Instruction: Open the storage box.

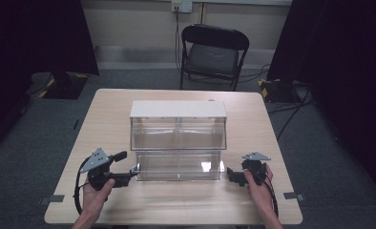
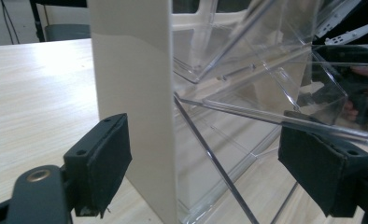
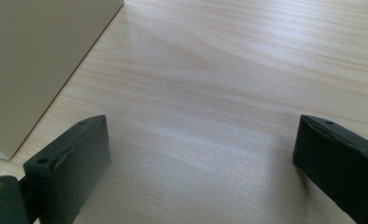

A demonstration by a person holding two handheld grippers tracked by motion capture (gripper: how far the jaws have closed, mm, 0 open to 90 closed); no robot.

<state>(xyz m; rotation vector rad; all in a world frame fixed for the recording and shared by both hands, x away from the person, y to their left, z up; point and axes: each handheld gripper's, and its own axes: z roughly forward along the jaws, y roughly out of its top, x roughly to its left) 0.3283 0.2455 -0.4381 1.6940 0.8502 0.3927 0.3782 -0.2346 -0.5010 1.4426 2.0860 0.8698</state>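
- Table: a light wooden top carries the whole job. The drawer cabinet stands at its middle, white top and white side walls, clear fronts facing the person.
- Drawer cabinet, lower part: the bottom clear drawer appears tilted or drawn out toward the near edge, while the two upper bins sit closed. In the left gripper view the white side wall runs upright between the jaws, with the drawer's clear rim slanting across to the far jaw.
- Left gripper: jaws spread wide, holding nothing, set at the drawer's near left corner. Judgement: before closing, shift so the jaws straddle the clear rim alone and not the white wall, or the cabinet will be dragged with it.
- Right gripper: jaws spread wide over bare table, holding nothing, just beside the cabinet's right side wall. Judgement: bring it against that wall to brace the cabinet while the drawer is moved.
- Risk, as a judgement: clear plastic is slick; grip squarely and move slowly.
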